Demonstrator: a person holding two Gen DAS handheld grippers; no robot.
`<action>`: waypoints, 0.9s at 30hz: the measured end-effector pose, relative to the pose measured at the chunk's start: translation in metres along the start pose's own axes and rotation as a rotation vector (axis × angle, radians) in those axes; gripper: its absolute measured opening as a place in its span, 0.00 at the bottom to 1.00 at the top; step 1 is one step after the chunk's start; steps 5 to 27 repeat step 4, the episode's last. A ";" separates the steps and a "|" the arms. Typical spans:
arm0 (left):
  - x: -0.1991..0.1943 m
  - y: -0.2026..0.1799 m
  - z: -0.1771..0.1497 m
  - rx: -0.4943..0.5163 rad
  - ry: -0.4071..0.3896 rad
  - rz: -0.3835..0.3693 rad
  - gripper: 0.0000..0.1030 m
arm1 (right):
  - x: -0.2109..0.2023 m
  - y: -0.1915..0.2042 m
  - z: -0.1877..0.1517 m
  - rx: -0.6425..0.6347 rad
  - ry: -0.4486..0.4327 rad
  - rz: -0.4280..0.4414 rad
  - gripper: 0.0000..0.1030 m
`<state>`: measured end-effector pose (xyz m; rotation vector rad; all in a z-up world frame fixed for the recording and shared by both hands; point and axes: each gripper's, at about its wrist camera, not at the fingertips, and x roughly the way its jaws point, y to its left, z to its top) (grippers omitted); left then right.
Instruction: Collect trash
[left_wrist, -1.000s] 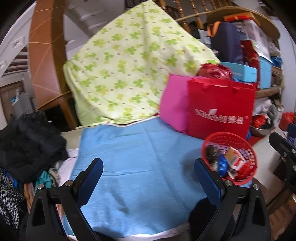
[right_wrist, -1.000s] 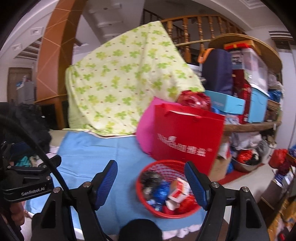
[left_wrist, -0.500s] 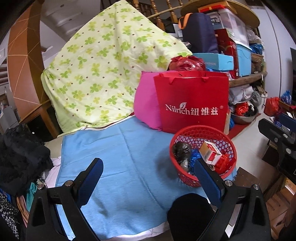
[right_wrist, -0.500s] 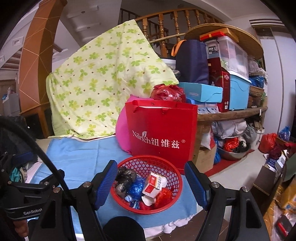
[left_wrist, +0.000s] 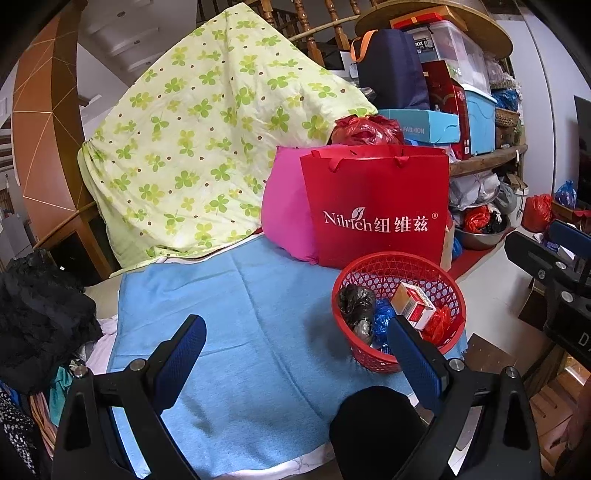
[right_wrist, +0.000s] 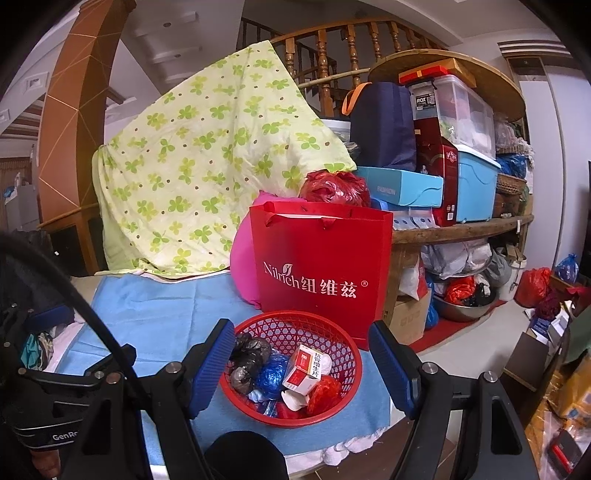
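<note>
While apparently empty, grippers frame basket.

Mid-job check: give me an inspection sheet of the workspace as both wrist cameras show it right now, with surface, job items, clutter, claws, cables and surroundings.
Surface: blue cloth spread flat; no loose trash seen on it.
Job's things: red basket near the cloth's right front corner, holding a black bag, a blue wrapper, a red-and-white box and red plastic.
Clutter: red paper bag upright behind the basket, pink cushion beside it, clover-print quilt draped behind.
Claws: left claw open, empty, over the cloth; right claw open, empty, framing the basket.
Cables: black cable arcing at left of the right view.
Surroundings: wooden shelf stacked with boxes; stair railing behind.
</note>
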<state>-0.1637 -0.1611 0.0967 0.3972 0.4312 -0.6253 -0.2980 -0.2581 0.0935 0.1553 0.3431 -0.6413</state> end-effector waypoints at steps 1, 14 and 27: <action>-0.001 0.000 0.000 0.000 -0.005 -0.008 0.95 | 0.000 0.001 0.000 -0.002 -0.002 -0.001 0.76; -0.001 0.004 0.002 -0.011 -0.024 -0.018 0.95 | 0.000 0.002 0.001 -0.005 -0.006 -0.005 0.76; -0.001 0.004 0.002 -0.011 -0.024 -0.018 0.95 | 0.000 0.002 0.001 -0.005 -0.006 -0.005 0.76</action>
